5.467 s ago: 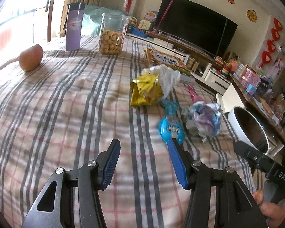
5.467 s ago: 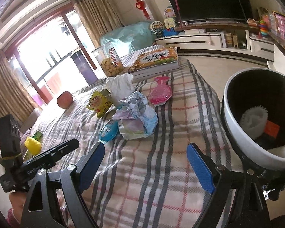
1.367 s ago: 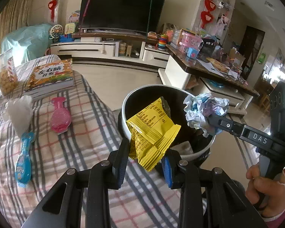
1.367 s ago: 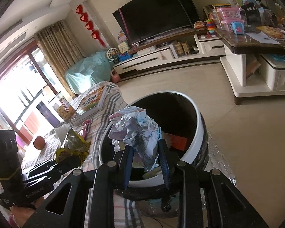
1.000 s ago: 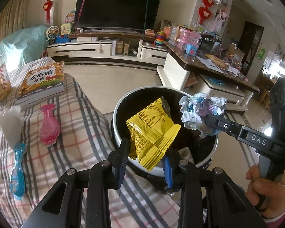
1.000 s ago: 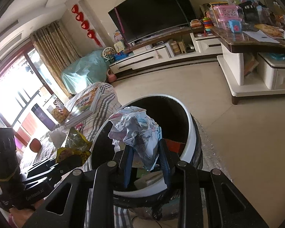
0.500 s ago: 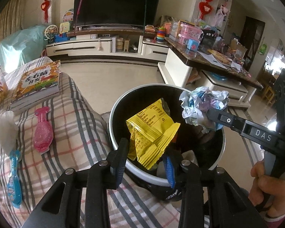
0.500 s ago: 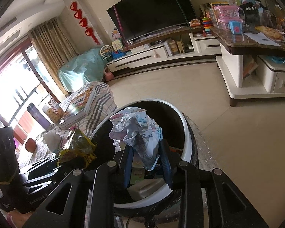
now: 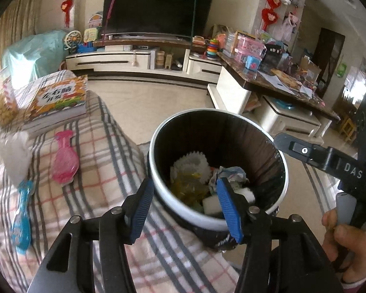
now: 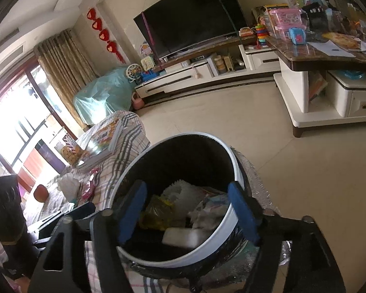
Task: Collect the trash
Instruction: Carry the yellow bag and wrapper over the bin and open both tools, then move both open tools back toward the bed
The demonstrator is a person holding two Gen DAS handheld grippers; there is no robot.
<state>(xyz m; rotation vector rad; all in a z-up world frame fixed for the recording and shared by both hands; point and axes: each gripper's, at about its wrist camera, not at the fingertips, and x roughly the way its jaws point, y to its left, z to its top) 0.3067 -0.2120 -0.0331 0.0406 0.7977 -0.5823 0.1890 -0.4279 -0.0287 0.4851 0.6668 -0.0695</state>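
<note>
Both wrappers dropped into the round white-rimmed black bin (image 9: 279,164); left gripper (image 9: 185,204) and right gripper (image 10: 186,211) were opening, empty. Clear the rim before pulling back.

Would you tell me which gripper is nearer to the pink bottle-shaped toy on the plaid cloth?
Left. The left gripper hangs at the bin's near rim beside the cloth, close to the pink toy. The right gripper is over the bin's far side.
</note>
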